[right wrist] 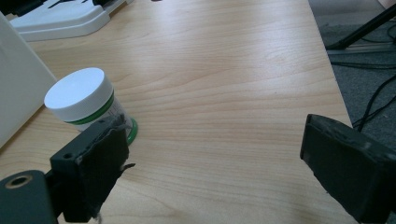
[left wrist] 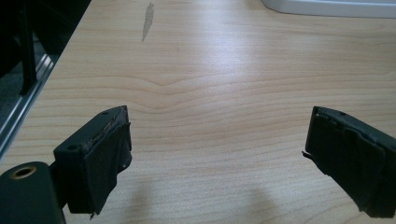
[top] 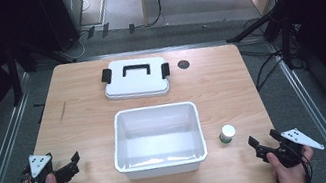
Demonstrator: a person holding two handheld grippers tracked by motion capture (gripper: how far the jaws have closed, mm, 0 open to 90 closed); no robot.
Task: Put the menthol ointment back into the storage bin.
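Observation:
A white open box point(top: 198, 131) sits in the middle of the wooden table, empty. Its white lid point(top: 135, 79) with a black handle and black clips lies flat behind it. A small white-capped jar point(top: 227, 133) with a green band stands upright to the right of the box; in the right gripper view the jar point(right wrist: 86, 100) is just beyond the left jaw. My right gripper point(top: 264, 141) point(right wrist: 215, 158) is open near the front right edge, nothing between its jaws. At the front left, my left gripper point(top: 73, 163) point(left wrist: 219, 158) is open over bare wood.
A dark round hole point(top: 183, 64) marks the table beside the lid. A grey scuff point(left wrist: 148, 18) shows on the wood at the far left. Cables and stand legs lie on the floor to the right of the table point(top: 231, 84).

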